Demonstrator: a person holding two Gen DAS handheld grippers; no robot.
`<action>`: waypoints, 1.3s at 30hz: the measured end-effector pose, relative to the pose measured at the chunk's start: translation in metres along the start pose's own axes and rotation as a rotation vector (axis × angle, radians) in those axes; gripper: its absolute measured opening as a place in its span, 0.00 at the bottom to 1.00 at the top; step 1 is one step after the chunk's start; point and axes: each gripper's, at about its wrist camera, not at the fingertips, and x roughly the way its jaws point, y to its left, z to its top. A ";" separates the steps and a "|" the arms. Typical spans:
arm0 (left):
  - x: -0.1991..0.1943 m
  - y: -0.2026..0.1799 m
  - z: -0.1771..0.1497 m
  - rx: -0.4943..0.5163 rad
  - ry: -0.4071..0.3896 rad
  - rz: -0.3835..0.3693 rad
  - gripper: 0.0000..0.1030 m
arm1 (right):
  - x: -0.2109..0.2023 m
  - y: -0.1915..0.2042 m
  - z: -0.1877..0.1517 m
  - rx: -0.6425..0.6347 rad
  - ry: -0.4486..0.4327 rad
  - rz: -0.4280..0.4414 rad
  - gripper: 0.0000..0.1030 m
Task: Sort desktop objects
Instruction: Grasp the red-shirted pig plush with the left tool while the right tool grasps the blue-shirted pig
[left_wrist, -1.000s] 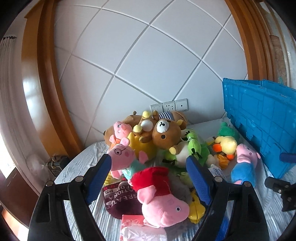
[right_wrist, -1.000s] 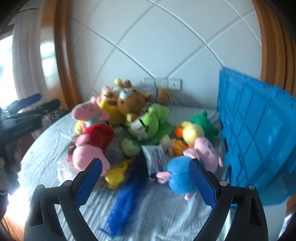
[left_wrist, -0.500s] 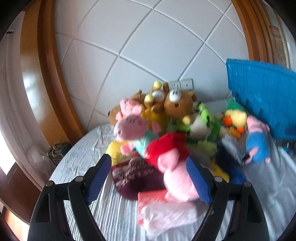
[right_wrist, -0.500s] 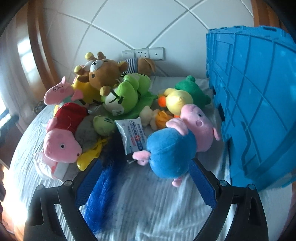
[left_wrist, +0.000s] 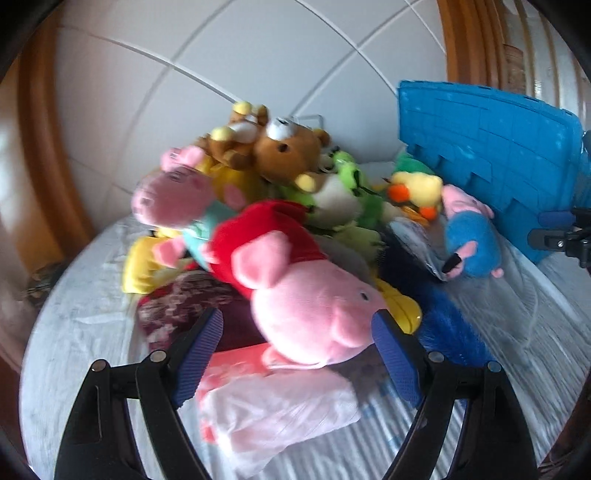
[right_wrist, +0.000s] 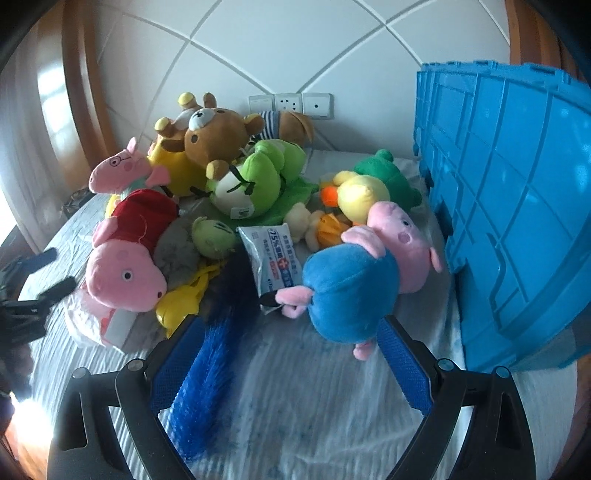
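Two open, empty grippers: left gripper (left_wrist: 297, 349) flanking the red-dressed pig plush (left_wrist: 295, 291) at lower centre, right gripper (right_wrist: 291, 363) below the blue-bodied pig plush (right_wrist: 354, 288) beside the blue crate (right_wrist: 517, 221) at right. Risks snagging the pink plastic bag (left_wrist: 273, 402) underneath, or toppling the heaped pile. Closer and lower than a second ago, pig now between the left pads.

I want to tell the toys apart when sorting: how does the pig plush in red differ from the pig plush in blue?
The red-dressed pig plush looks larger and lies in the pile, its head resting on a pink-and-white packet. The blue-dressed pig plush lies apart on the cloth, nearer the blue crate, with a wipes packet beside it. Both have pink heads and lie on their sides.
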 end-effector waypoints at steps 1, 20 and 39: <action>0.007 0.000 0.002 -0.001 0.010 -0.012 0.81 | -0.002 0.001 0.000 -0.002 -0.005 -0.001 0.93; 0.085 -0.020 0.025 0.025 0.075 0.056 1.00 | 0.035 -0.015 0.009 0.018 -0.066 -0.089 0.93; 0.078 -0.009 0.021 0.006 0.039 -0.005 1.00 | 0.153 -0.064 0.047 0.478 0.205 -0.298 0.98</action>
